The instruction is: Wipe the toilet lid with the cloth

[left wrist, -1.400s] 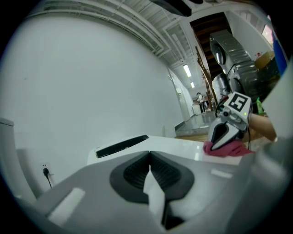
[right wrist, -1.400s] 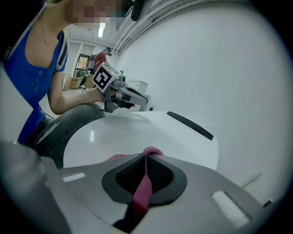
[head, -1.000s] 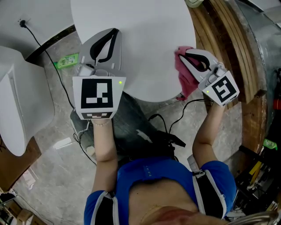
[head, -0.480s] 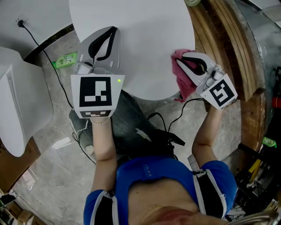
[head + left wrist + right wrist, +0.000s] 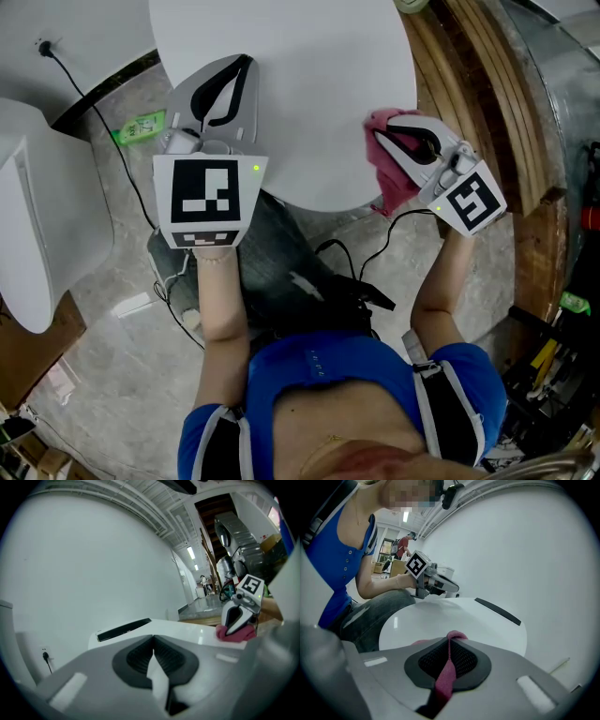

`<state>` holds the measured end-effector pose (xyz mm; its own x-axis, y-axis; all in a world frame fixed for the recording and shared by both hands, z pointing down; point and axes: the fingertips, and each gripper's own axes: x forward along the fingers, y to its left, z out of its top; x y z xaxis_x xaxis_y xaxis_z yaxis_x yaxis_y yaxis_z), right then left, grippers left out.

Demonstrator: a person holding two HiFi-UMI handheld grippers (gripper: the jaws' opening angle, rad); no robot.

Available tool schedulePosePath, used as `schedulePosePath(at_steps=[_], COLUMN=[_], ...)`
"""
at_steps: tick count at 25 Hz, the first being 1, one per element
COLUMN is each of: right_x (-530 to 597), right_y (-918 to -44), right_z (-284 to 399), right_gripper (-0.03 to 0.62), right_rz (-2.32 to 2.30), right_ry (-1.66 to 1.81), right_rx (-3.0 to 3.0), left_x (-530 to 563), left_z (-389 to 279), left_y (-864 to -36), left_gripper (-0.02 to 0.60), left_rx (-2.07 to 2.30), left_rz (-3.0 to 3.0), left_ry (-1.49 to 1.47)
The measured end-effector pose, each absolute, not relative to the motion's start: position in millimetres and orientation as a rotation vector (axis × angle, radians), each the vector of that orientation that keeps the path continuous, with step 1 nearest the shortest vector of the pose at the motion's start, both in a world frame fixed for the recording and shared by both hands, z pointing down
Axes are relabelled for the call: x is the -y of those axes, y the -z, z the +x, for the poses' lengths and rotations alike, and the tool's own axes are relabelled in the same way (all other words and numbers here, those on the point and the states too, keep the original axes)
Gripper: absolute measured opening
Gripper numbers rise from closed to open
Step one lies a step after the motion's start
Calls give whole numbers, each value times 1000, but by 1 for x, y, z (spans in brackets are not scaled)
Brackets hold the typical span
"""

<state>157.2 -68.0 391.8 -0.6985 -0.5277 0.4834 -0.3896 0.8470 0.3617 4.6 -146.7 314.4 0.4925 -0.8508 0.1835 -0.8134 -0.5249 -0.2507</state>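
Plainly, pink cloth [image 5: 392, 187] on white toilet lid [image 5: 309, 84]; grey stone floor [image 5: 112, 375].

The white oval toilet lid [image 5: 309, 94] fills the head view from the centre towards 12 o'clock. At the lid's 8 o'clock edge the left gripper [image 5: 242, 67] lies over it, jaws towards 12. At the lid's 4 o'clock edge sits the right gripper [image 5: 388, 122], with the pink cloth [image 5: 390, 178] between its jaws, lying on the lid and hanging past the rim. The green plastic packet [image 5: 141, 128] lies on the floor at the lid's 9 o'clock, the curved wooden slats [image 5: 487, 84] at its 3 o'clock.
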Motion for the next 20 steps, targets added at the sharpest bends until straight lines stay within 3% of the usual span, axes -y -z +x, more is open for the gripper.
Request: schedulePosePath(at_steps=[20], right_x=[47], right_y=[-395], right_z=[135], right_gripper=[9], right_rz=[553], right_ry=[344], right_rx=[2413], left_x=[146], left_z=[4], left_y=[-315], left_gripper=[3], left_rx=[-1453], left_rz=[-2601], left_ry=[428])
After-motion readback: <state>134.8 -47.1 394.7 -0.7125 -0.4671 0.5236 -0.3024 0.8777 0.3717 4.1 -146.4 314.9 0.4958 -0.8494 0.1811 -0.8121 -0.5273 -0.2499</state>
